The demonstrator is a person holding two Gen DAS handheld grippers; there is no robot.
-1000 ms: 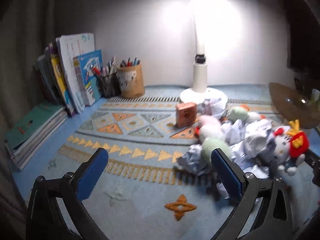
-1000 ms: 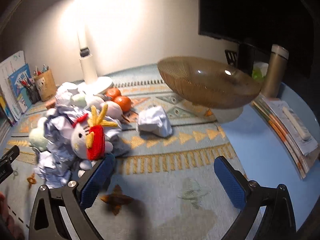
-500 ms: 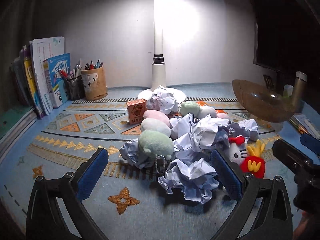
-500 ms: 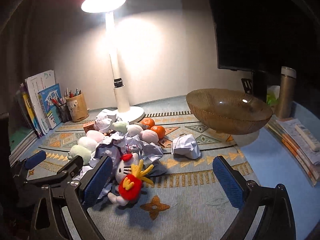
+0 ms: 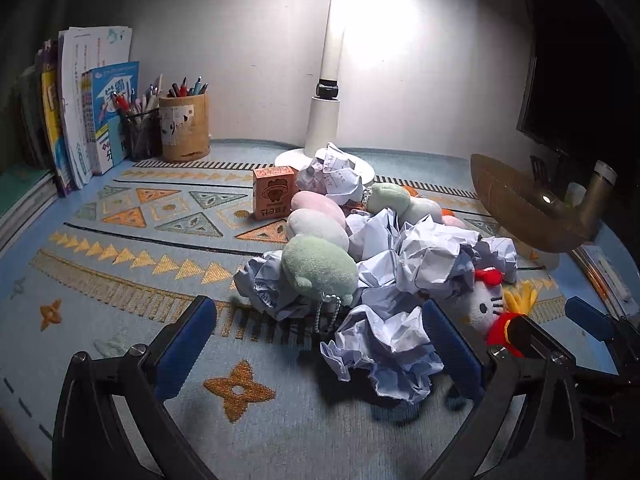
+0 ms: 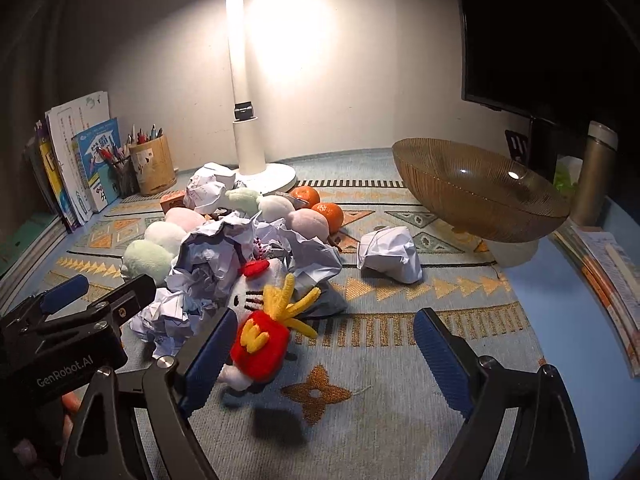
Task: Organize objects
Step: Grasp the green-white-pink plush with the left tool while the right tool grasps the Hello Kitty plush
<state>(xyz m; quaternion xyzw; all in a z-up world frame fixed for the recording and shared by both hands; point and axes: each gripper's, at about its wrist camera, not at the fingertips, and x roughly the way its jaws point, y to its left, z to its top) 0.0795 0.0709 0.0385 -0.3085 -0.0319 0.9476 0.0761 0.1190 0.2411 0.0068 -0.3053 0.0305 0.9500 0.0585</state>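
Over the patterned mat on the worktop (image 5: 120, 320) I hold both grippers low, pointing toward the lamp (image 6: 246, 136). My left gripper (image 5: 320, 344) has its fingers wide apart, empty, framing the near edge of the heap in front of the lamp: a green plush (image 5: 318, 268) and a paper wad (image 5: 384, 352) lie just ahead of them. My right gripper (image 6: 320, 356) is spread too, holding nothing; the kitty doll (image 6: 260, 320) lies against its left finger. I count six pastel plushes in the heap, two oranges (image 6: 320, 206), one small box (image 5: 275, 192), several wads and one wad lying apart (image 6: 390, 254) toward the bowl (image 6: 476, 196). Only the right view shows the oranges clearly and the stray wad; the left view shows the box face and a bead chain under the green plush.
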